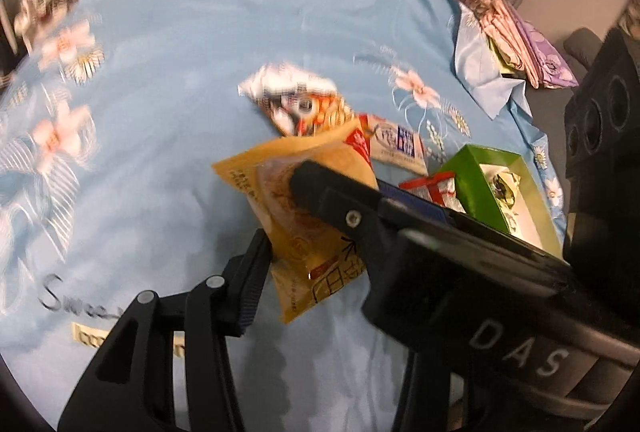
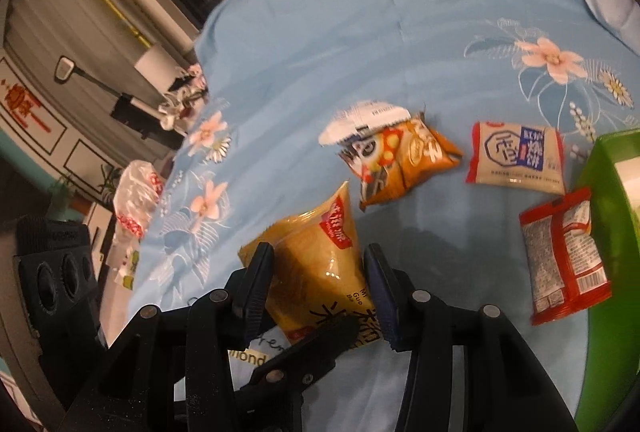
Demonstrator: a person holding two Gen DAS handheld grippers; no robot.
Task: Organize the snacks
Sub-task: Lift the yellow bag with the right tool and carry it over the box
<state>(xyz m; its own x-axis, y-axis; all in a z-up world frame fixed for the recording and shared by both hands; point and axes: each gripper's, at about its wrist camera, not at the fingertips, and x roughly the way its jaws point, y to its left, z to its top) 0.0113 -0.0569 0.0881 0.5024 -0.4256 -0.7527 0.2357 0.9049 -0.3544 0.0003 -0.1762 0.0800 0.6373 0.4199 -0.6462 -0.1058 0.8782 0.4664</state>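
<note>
A yellow snack packet (image 1: 288,188) (image 2: 316,252) hangs just above the blue floral cloth (image 1: 180,72), and both grippers grip it. My left gripper (image 1: 316,260) has its left finger against the packet's edge; its other finger is hidden behind the right gripper's body (image 1: 460,292). My right gripper (image 2: 316,264) has both pads pressed on the packet's sides. One left-gripper finger (image 2: 320,340) crosses under the packet's lower end. Beyond it on the cloth lie an orange and white packet (image 2: 392,156) (image 1: 300,108), a white rice-cracker packet (image 2: 516,156) (image 1: 396,144) and a red packet (image 2: 564,256).
An open green box (image 1: 476,176) (image 2: 608,272) holding wrapped snacks stands at the cloth's right side. Folded fabrics (image 1: 520,40) lie at the far right corner. A plastic bag (image 2: 136,192) sits off the left edge. A black device with round holes (image 2: 56,280) stands beside the table.
</note>
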